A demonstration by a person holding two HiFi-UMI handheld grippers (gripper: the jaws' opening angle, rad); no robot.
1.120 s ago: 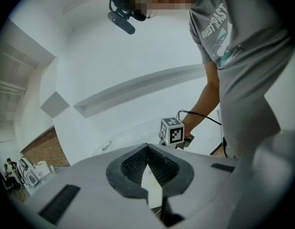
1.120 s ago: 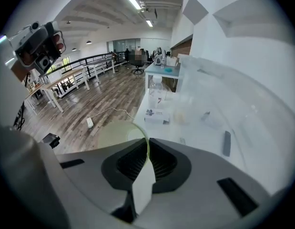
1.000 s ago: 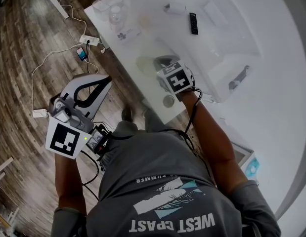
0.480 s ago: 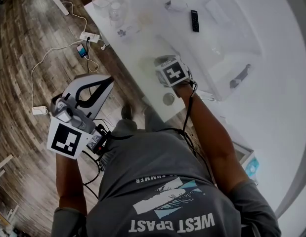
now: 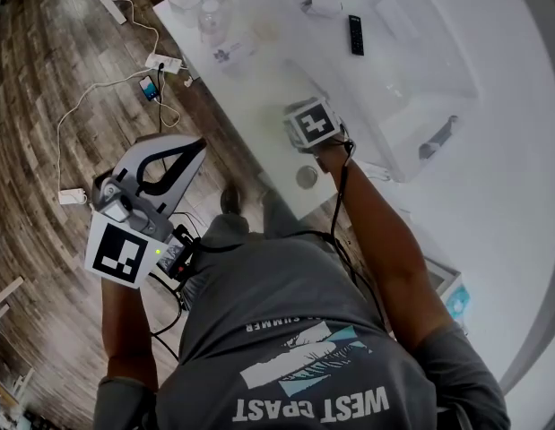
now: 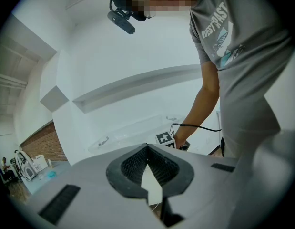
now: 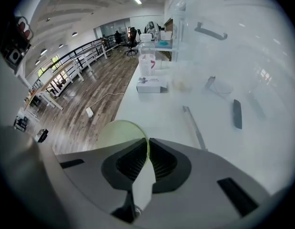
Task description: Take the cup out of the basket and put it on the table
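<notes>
- Hanging off the near-left side of the white tabletop (image 5: 259,106), over the brown wood-plank floor (image 5: 62,70), the left gripper (image 6: 147,147) has its jaws tip to tip with nothing between them.
- A small round grey disc (image 5: 306,177) lies on the tabletop, right at its near edge.
- A little farther in, over the tabletop's near strip, the right gripper (image 7: 148,144) is pinched narrow on the thin rim of the pale green translucent cup (image 7: 119,133). The rim passes between the two pads, and the cup's round body bulges toward the tabletop's left edge.
- The cup is over bare tabletop, outside the basket. Whether its base touches the tabletop cannot be told.
- The large clear plastic basket (image 5: 452,106), with a grey handle on its side, stands on the right part of the tabletop.
- A slim black remote control (image 5: 356,34) shows farther in on the tabletop. Whether it lies inside the basket or beside it cannot be told.
- Toward the tabletop's far-left corner sits a small white printed box (image 7: 152,85), with a clear plastic tumbler (image 7: 147,63) beyond it.
</notes>
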